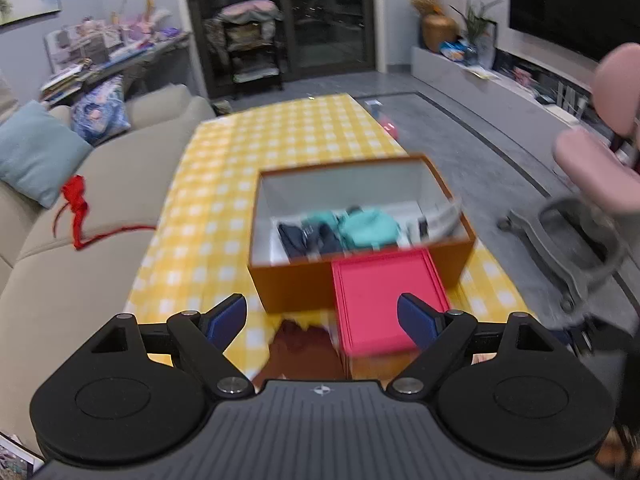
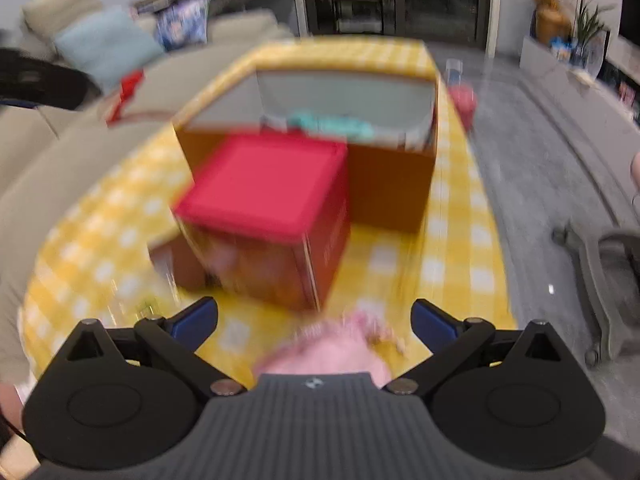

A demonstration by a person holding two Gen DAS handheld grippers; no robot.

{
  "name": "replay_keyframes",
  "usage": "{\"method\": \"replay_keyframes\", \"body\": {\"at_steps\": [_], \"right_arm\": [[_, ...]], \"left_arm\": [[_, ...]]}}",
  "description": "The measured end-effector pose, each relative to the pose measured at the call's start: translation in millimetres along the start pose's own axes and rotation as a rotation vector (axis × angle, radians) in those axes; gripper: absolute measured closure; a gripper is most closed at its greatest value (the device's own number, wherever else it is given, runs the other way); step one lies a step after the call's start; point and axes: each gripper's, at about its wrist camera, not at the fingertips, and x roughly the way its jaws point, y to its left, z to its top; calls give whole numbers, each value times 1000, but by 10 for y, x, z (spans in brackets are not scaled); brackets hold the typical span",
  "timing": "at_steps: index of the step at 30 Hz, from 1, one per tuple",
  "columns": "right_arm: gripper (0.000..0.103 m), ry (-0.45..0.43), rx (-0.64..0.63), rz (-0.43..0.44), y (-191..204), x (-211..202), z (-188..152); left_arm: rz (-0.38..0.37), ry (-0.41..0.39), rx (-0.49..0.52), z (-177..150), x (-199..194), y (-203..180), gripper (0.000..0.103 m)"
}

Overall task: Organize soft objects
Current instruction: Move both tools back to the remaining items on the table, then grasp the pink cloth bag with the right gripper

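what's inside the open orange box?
In the orange box: a teal soft item, dark navy ones, and something pale at the right end, too blurred to identify. The near wall hides the floor closest to camera.

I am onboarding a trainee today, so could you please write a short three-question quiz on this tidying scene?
1. True or false: the left gripper is shut on a sock.
2. Which colours are the soft items lying in the brown box? A) teal and dark navy B) white and orange C) purple and green
3. What pale thing lies on the checked tablecloth just in front of the right gripper?

Key
1. False: both grippers are open and empty.
2. A: the teal item lies beside the dark navy item.
3. A pink soft item, too blurred to identify further.
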Motion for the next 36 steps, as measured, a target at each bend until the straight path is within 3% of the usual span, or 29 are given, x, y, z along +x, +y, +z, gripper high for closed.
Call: {"method": "replay_keyframes", "body": {"at_steps": [4,8,12,15,20,25,30,32,36], "right_arm": [[3,123,72,-43,-56,369,-222],[3,191,36,-117,59,649,-354],[3,187,19,-172,138,734,-348],[3,196,-3,-185,171,809,-347],[5,192,-1,-117,56,625,-358],[36,239,65,-38,-109,577,-353],[63,276,46,13,-86,600,-375],[95,272,52,33,-104,592,-374],[99,196,46,41,-142,403,-298]], "left_arm": [[-54,58,-18,-416,131,88,3],[-94,67,2,-829,203,132,3],[-158,60,-22,-1056,254,243,3],[-148,69,-42,-1112,347,299,3],[-158,96,-72,-1137,396,345,3],[-128,104,-75,-1159,407,356,3],[-124,122,-89,-1168,450,395,3],[-118,130,-93,-1175,465,405,3],[-114,134,-99,-1181,472,432,3]]}}
